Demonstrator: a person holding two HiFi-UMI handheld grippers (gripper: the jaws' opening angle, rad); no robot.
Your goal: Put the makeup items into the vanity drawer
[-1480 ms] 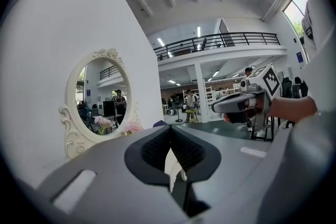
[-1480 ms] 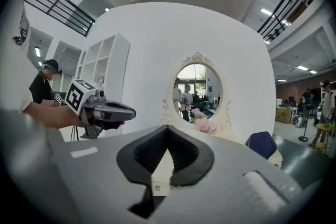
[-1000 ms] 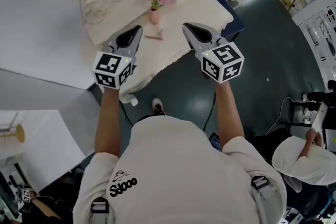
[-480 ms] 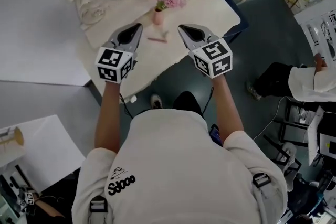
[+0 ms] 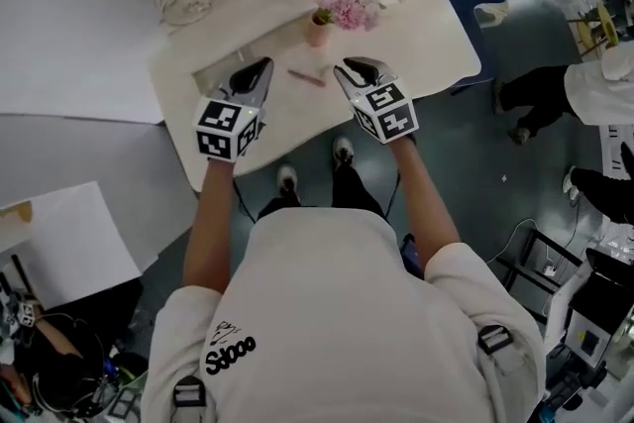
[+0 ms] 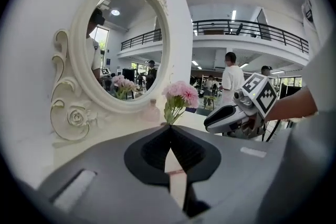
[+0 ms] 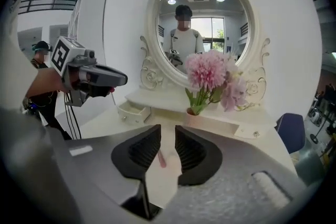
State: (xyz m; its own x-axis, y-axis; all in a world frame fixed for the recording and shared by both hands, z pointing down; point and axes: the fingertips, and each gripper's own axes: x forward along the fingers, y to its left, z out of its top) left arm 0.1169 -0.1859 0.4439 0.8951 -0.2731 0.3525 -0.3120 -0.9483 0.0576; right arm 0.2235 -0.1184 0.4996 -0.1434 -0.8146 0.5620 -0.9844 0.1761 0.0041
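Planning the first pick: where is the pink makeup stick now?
Head view: the pink makeup stick lies on the vanity top between the left gripper and the right gripper, just on the near side of the flower vase.

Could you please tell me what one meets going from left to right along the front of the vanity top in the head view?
left gripper → pink makeup stick → right gripper, whose jaws have just been opening, with nothing held between them
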